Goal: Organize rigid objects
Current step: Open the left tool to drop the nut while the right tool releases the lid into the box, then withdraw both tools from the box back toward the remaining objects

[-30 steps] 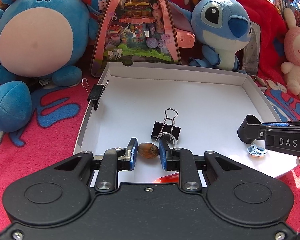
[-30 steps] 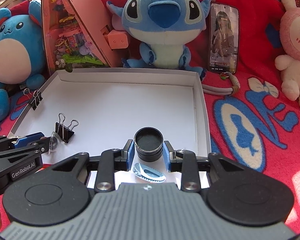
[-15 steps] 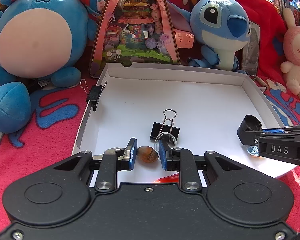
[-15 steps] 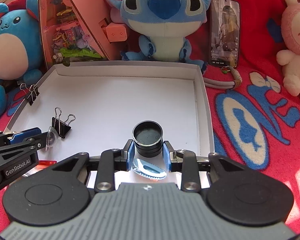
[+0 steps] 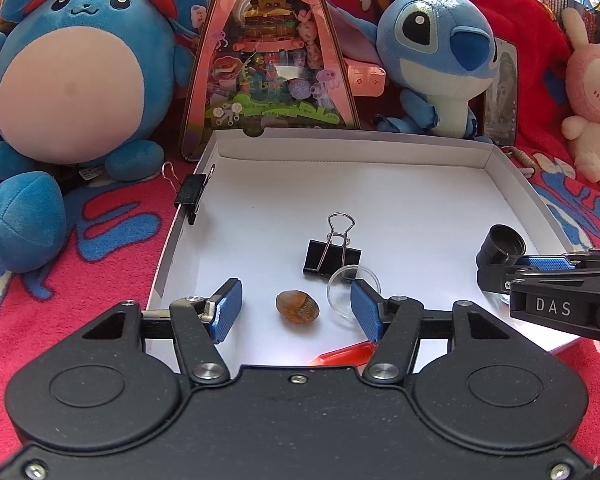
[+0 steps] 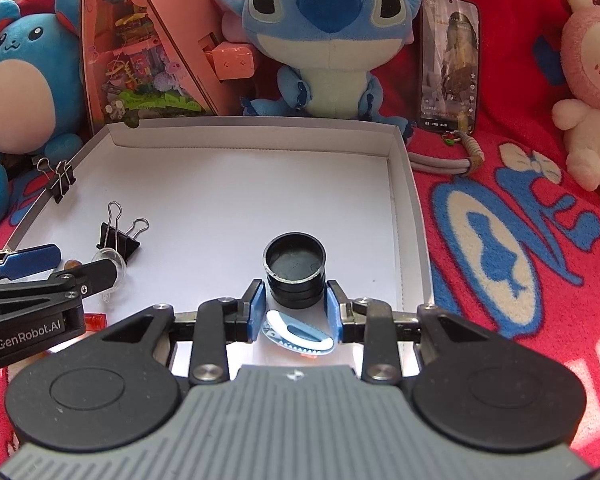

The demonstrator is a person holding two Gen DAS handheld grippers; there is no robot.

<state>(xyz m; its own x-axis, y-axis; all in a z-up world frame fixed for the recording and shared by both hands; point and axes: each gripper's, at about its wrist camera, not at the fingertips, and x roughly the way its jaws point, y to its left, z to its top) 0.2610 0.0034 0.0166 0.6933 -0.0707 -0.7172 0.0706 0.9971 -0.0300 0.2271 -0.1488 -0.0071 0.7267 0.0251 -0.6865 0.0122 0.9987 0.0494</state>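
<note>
A white shallow box (image 5: 340,152) (image 6: 260,136) lies on a red blanket. My left gripper (image 5: 296,306) is open over its near edge, with a brown nut-like piece (image 5: 297,307) lying loose between the fingers. A black binder clip (image 5: 332,256) (image 6: 118,236) and a clear round lens (image 5: 350,288) (image 6: 110,264) lie just beyond. My right gripper (image 6: 296,304) is shut on a black cylindrical cap (image 6: 295,268) (image 5: 502,246) standing in the box. A blue-and-white clip (image 6: 296,334) lies under it.
Another binder clip (image 5: 192,194) (image 6: 60,180) is clamped on the box's left wall. A red piece (image 5: 346,354) lies at the near edge. Plush toys (image 5: 72,92) (image 6: 328,40), a pink toy pack (image 5: 268,60) and a phone (image 6: 448,64) stand behind the box.
My left gripper has opened and let go of the brown piece, which now lies on the box floor. The right gripper still holds the black cap, moved slightly farther into the box.
</note>
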